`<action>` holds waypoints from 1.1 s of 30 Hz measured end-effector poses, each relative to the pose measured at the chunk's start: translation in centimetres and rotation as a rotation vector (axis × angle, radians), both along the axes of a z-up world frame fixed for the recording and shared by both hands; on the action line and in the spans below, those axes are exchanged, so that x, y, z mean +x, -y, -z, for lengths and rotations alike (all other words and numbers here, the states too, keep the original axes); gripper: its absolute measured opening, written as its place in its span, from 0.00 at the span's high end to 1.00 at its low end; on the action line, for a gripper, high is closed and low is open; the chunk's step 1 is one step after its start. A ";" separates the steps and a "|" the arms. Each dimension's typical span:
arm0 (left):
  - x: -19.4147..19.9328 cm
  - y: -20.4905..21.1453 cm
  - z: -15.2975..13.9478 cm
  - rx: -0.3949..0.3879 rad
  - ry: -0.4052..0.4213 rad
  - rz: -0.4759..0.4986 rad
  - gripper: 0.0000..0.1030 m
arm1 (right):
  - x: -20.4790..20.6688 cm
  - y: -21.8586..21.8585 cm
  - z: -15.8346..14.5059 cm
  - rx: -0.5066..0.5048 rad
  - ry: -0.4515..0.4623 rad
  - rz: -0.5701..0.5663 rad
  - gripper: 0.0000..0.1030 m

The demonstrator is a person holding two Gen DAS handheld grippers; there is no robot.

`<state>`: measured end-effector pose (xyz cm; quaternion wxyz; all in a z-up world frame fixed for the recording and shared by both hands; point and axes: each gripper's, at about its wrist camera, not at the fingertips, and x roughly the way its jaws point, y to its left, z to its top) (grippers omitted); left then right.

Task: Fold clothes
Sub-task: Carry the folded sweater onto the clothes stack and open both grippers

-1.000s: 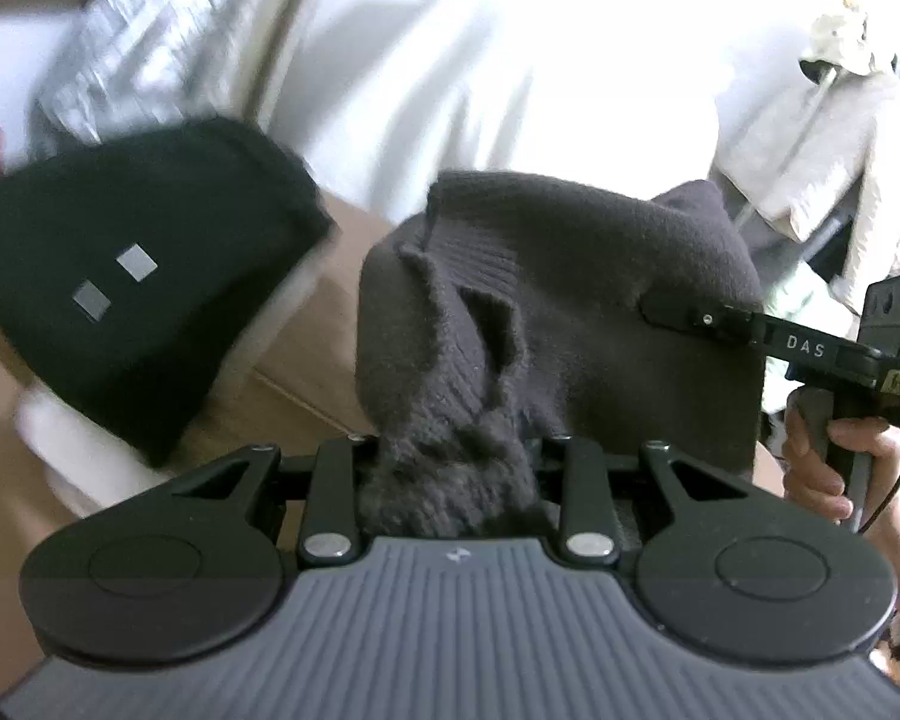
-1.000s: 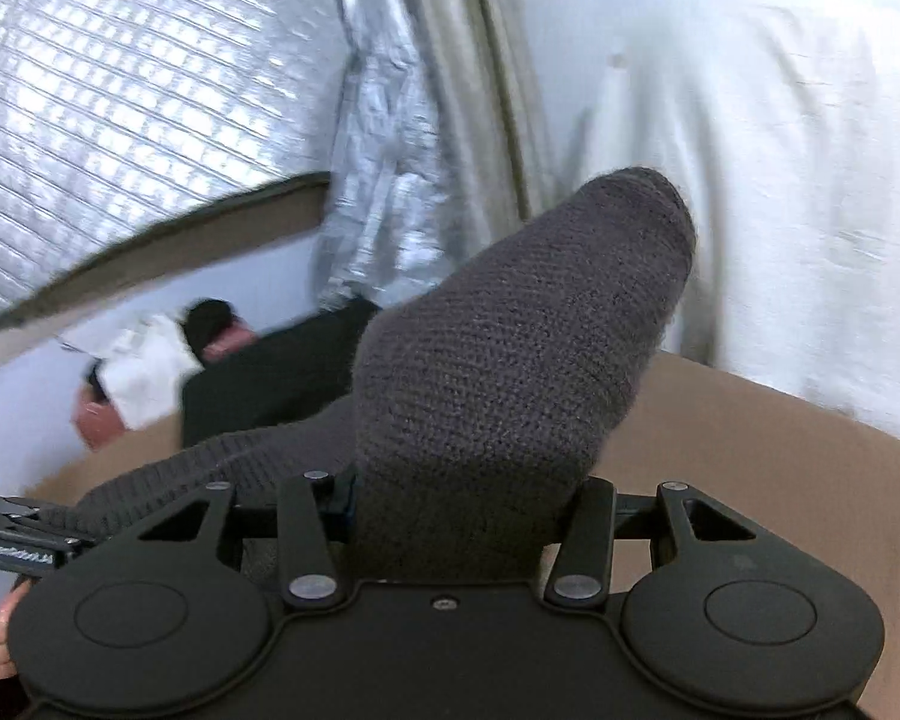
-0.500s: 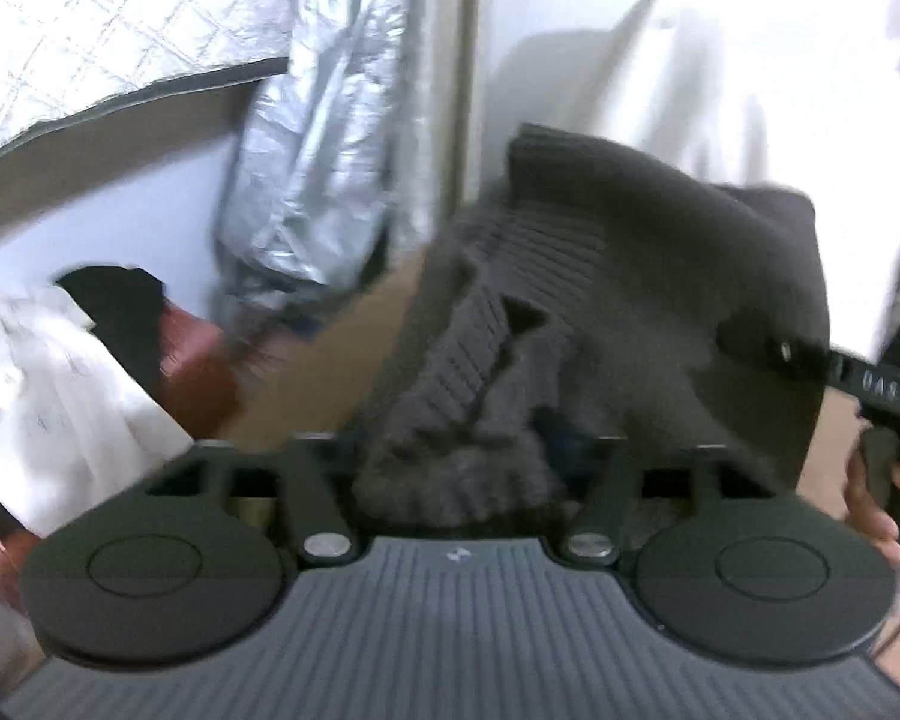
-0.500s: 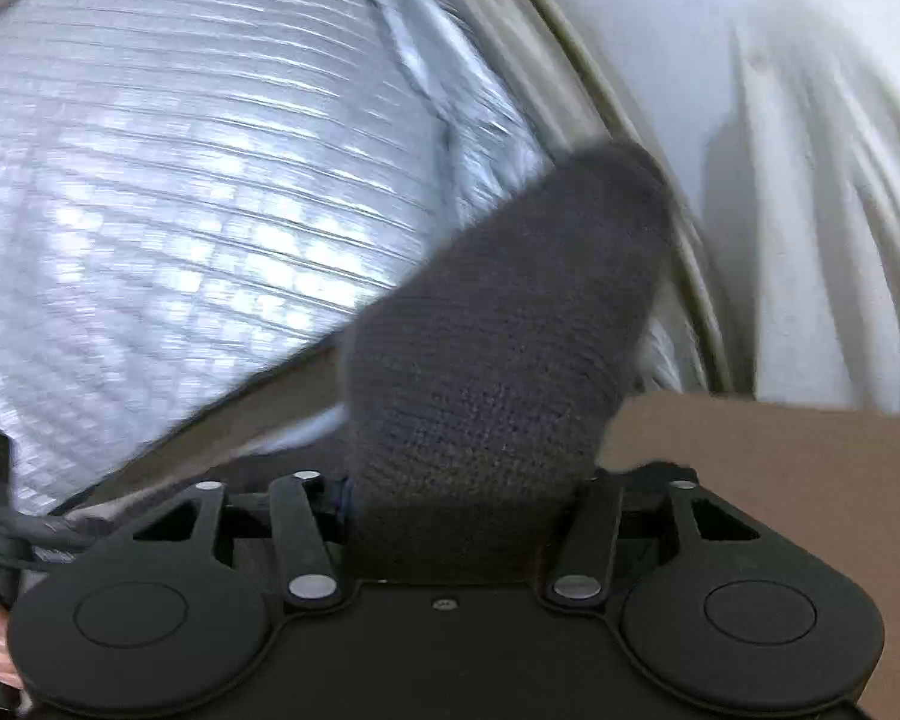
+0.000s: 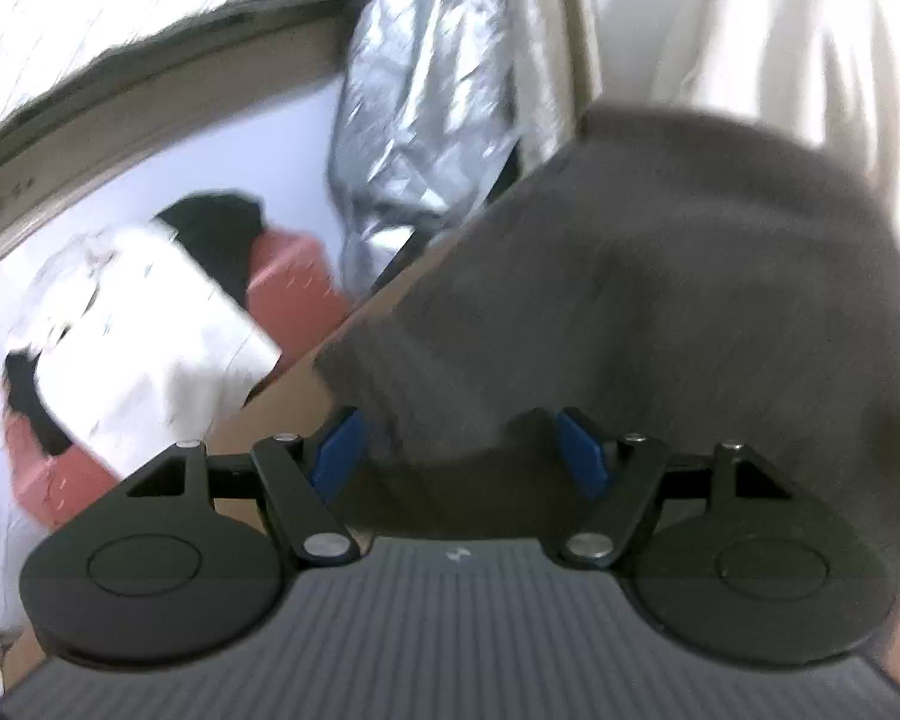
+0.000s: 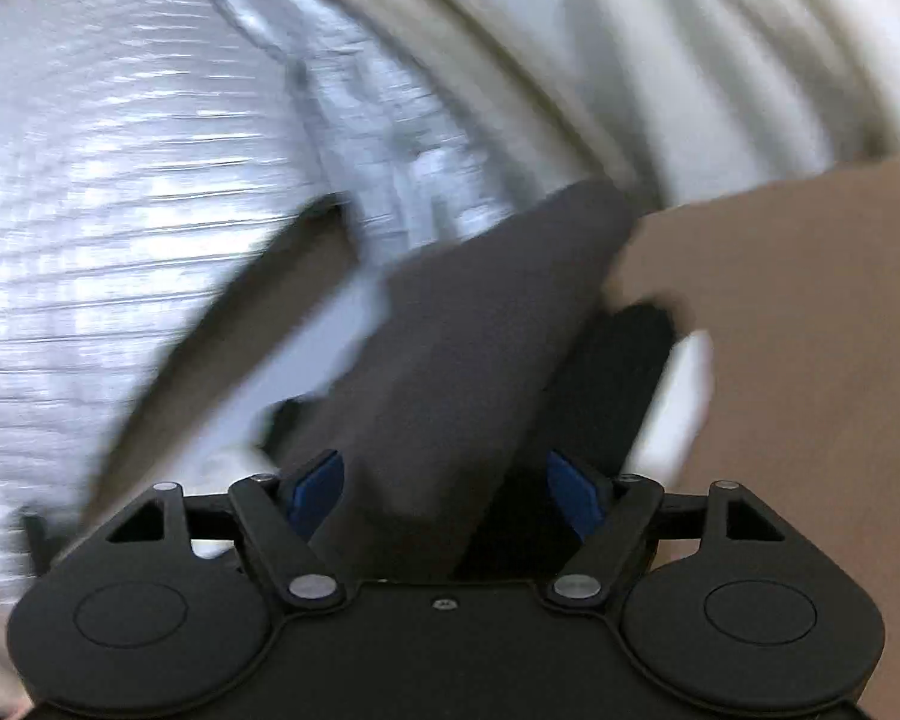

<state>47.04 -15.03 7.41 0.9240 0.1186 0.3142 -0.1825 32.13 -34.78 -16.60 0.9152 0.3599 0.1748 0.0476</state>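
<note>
Matt dark-grey knit sweater [image 5: 660, 300], crinkled foil [image 5: 426, 90]

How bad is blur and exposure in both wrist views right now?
Left wrist: dark grey sweater and white garment smeared by motion; upper right corner blown out; the claw's blue pads stay fairly crisp. Right wrist: heavier streaking across the silver foil sheet and the sweater; brown tabletop featureless; fisheye bends the background.

Motion blur is smearing both fisheye views; bright daylight is glaring off the silver foil sheet [image 6: 120, 192], edges bending.
</note>
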 end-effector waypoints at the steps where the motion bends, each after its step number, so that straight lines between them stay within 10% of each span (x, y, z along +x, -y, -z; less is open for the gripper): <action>1: -0.2 0.0 -0.7 -0.022 0.019 0.019 0.32 | -1.1 -1.1 0.2 0.018 0.029 -0.051 0.23; 6: -0.4 0.6 -4.1 -0.166 0.010 0.116 0.32 | -1.7 -6.8 0.5 -0.252 -0.043 -0.024 0.25; 9: -0.1 2.1 -3.5 -0.158 -0.082 0.132 0.32 | -0.3 -8.8 1.4 -0.331 -0.105 -0.140 0.55; 20: -9.4 2.6 -3.2 -0.072 -0.079 -0.010 0.23 | -9.3 -6.5 -0.9 -0.340 -0.082 -0.168 0.48; 28: -21.4 1.4 -8.2 -0.213 0.056 -0.020 0.00 | -14.8 -5.2 -4.2 -0.413 -0.110 -0.048 0.41; 33: -24.5 1.9 -9.1 -0.207 -0.122 0.064 0.00 | -16.6 -5.4 -6.9 -0.523 -0.133 0.050 0.27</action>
